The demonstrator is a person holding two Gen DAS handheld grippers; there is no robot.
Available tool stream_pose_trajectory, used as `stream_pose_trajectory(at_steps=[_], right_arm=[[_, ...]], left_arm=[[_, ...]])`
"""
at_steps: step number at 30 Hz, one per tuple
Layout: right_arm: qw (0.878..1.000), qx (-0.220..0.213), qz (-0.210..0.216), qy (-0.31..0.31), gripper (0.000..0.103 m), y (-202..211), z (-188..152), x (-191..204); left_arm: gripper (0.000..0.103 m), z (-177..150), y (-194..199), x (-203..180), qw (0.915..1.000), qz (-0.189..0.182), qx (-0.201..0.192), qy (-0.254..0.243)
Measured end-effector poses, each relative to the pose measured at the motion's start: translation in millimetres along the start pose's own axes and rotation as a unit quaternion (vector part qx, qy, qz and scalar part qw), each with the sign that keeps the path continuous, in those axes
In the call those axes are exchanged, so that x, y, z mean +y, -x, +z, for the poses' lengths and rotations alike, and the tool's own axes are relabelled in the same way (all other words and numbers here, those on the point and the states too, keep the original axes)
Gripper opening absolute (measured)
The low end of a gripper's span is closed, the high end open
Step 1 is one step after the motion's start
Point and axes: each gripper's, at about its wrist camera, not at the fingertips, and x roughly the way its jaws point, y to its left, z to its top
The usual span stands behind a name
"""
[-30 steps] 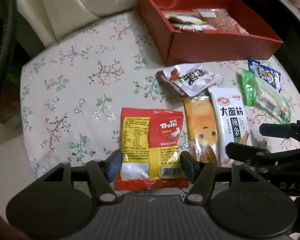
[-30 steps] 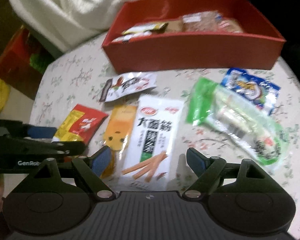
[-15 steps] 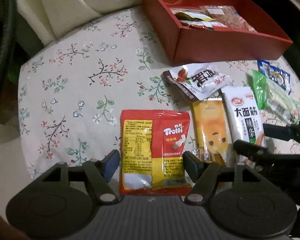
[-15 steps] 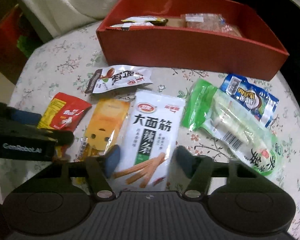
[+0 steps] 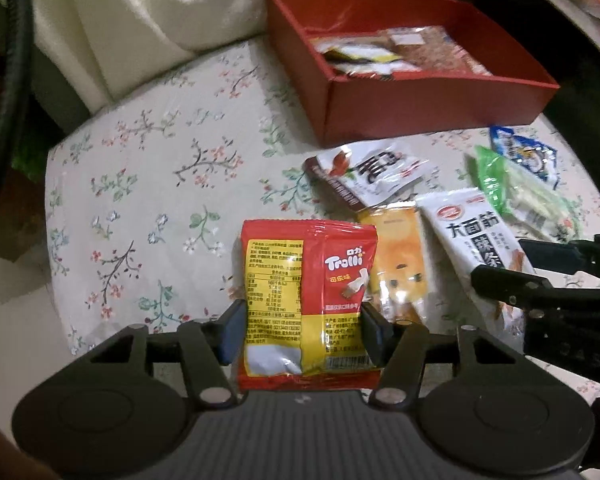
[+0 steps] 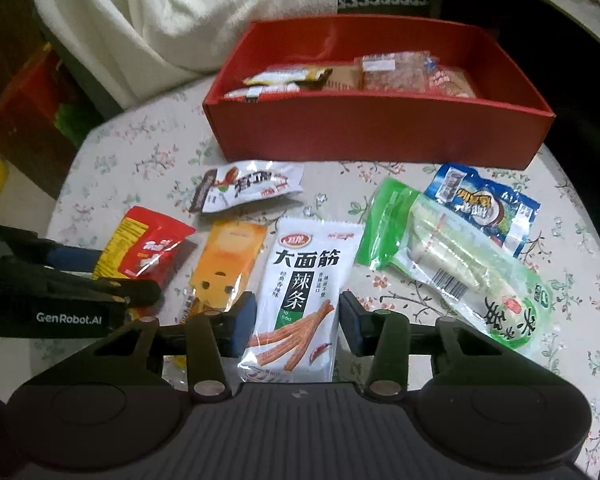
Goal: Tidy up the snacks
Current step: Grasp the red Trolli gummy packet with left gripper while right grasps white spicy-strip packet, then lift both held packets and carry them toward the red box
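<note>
My left gripper [image 5: 302, 336] is shut on the red and yellow Trolli gummy packet [image 5: 306, 280] and holds it lifted off the table; the packet also shows in the right wrist view [image 6: 144, 248]. My right gripper [image 6: 298, 324] is shut on the white spicy strip packet [image 6: 304, 292], its pads against both edges. The red box [image 6: 380, 132] stands at the back with several snacks inside. An orange packet [image 6: 226, 272], a white-and-brown packet [image 6: 252, 186], a green packet [image 6: 456, 268] and a blue packet [image 6: 484, 208] lie loose on the floral tablecloth [image 5: 140, 200].
A white cloth [image 6: 180, 12] hangs behind the table at the back left. The table's rounded edge runs along the left [image 5: 50, 216]. The left gripper's body [image 6: 52, 292] sits close beside my right gripper.
The left jaws closed on the Trolli packet and raised it. The right jaws narrowed from wide open onto the white spicy strip packet. Both grippers tilted up toward the red box.
</note>
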Motion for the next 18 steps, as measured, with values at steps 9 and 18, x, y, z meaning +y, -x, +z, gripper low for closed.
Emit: stream_pose_trajectory(at_steps=[9,18], right_arm=[[0.999,-0.031,0.028,-0.020,0.052,23,3,-6],[0.995,-0.077,0.039,-0.042,0.052,50,11,-20]], left_arm=[[0.052,4,21,-12,0.9995,-0.020,-0.024,-0.010],[0.052,17,41,-18,0.9979,-0.031,-0.056,-0.010]])
